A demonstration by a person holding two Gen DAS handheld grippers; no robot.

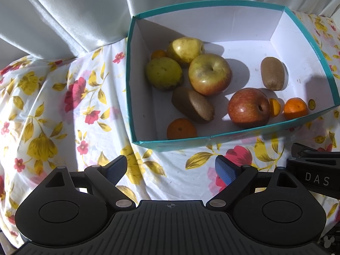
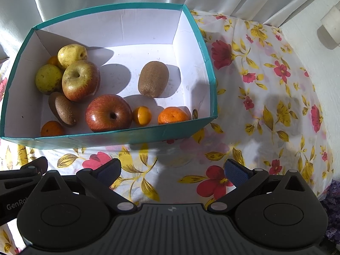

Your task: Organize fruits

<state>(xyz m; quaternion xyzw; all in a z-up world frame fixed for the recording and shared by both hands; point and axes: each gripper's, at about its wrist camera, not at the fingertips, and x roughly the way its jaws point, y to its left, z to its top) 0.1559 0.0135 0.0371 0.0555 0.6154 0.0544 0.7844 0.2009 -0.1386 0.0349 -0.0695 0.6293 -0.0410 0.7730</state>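
Note:
A teal box (image 1: 216, 140) (image 2: 106, 137) with a white inside rests on the floral cloth. In it lie a red apple (image 1: 248, 106) (image 2: 108, 112), a yellow-red apple (image 1: 210, 74) (image 2: 80, 80), two yellow-green fruits (image 1: 163, 73) (image 2: 48, 78), two kiwis (image 1: 272, 73) (image 2: 153, 79) and several small oranges (image 1: 295, 108) (image 2: 173, 115). My left gripper (image 1: 172, 169) hangs open over the cloth just in front of the box, nothing between its blue pads. My right gripper (image 2: 173, 173) is likewise open and empty, in front of the box's right corner.
White curtain (image 1: 63, 17) hangs behind the box. A white wall (image 2: 314, 63) with a round fitting bounds the cloth at the right. The floral cloth (image 1: 53, 106) spreads left of the box and also right of it (image 2: 265, 106). The other gripper's body shows at each view's edge.

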